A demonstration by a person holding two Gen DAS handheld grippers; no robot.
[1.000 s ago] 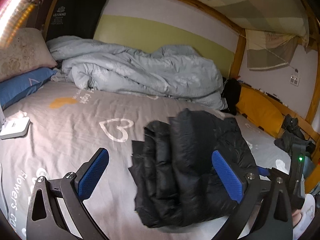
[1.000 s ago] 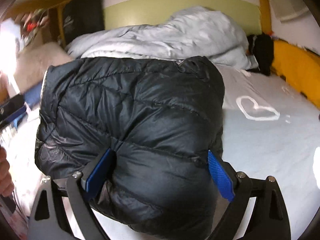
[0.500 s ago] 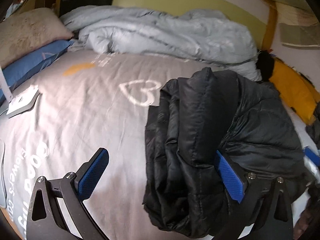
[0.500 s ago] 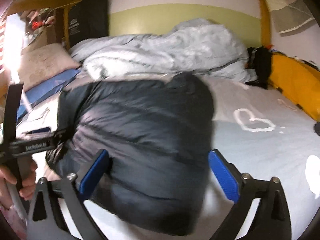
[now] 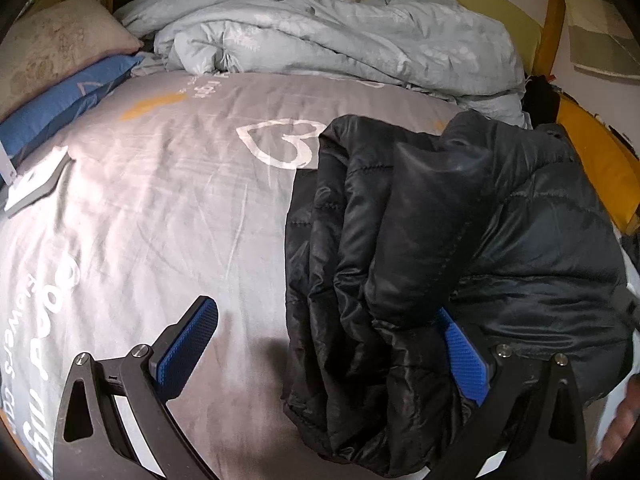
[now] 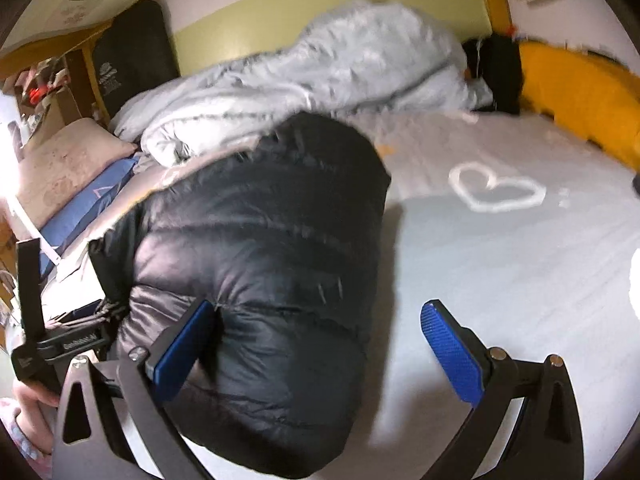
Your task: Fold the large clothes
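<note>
With the black puffer jacket [image 5: 460,248] lying bunched on the grey bed sheet [image 5: 160,208], both tools stand spread.
Left tool [image 5: 324,344] gapes wide, its right pad against the jacket's folds; right tool [image 6: 320,344] has just been opening, jacket beside its left pad, nothing pinched.

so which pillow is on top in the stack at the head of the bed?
The beige patterned pillow; it lies on the blue pillow, which sits directly on the grey sheet.
</note>
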